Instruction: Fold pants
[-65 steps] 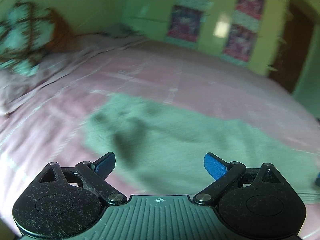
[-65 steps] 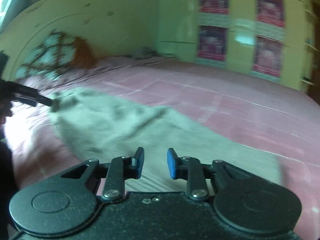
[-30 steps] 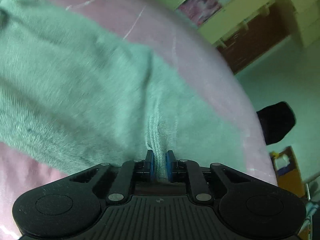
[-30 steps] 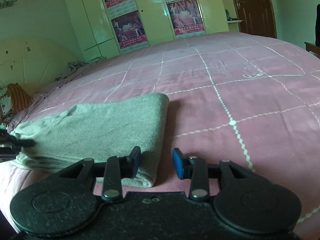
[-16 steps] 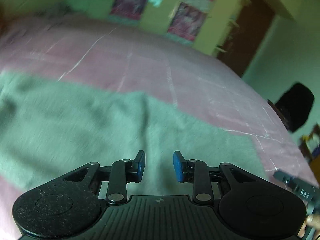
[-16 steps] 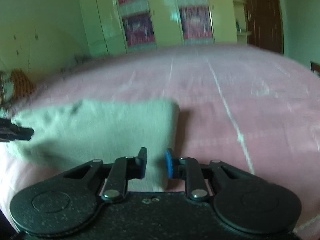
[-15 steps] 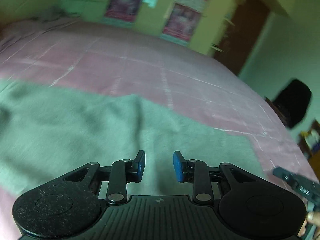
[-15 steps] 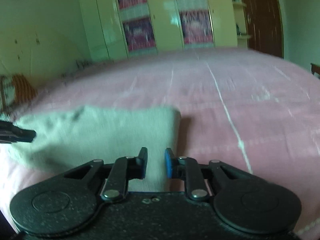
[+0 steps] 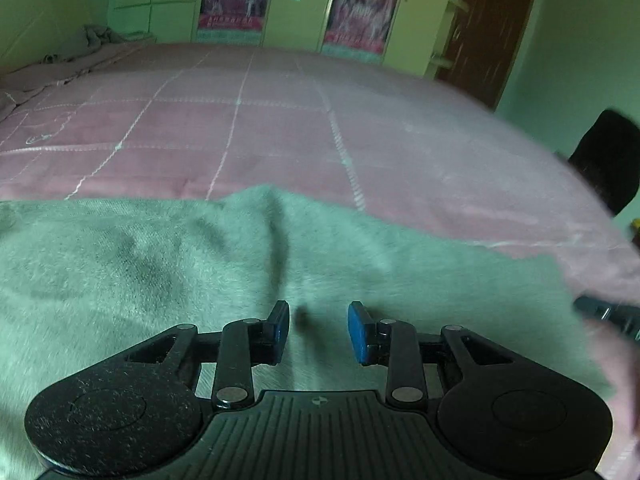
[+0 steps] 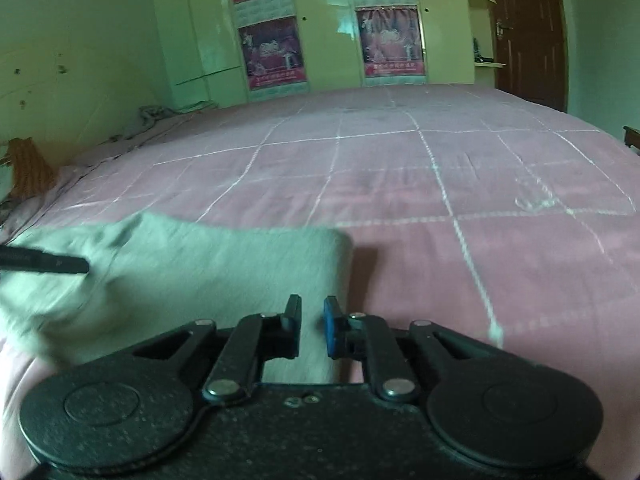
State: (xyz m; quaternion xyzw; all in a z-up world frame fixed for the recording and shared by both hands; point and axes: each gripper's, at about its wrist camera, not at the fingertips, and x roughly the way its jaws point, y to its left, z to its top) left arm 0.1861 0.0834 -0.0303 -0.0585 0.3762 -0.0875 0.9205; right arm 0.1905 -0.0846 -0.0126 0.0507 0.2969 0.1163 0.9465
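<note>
The grey-green pants (image 9: 160,260) lie folded on the pink bedspread (image 9: 280,128). My left gripper (image 9: 318,320) hovers just above them. Its jaws are opening, with a clear gap and nothing pinched. My right gripper (image 10: 312,316) sits over the folded right-hand edge of the pants (image 10: 200,264). Its jaws are closing to a narrow slit. Fabric shows through the slit, flat and not bunched. A finger of the left gripper (image 10: 44,262) pokes in at the left of the right wrist view. The right gripper's tip (image 9: 608,314) and a blurred hand (image 9: 616,368) show at the right of the left wrist view.
The pink bedspread (image 10: 440,184) with its white grid lines stretches far beyond the pants. Wardrobe doors with posters (image 10: 320,32) and a brown door (image 10: 524,32) stand behind. A dark chair (image 9: 608,160) is off the bed's right side. Crumpled bedding and an orange pillow (image 10: 28,160) lie far left.
My left gripper let go of the pants fabric, lifted and rolled level, and its jaws parted. My right gripper's jaws narrowed from wide to a slit over the pants' right edge.
</note>
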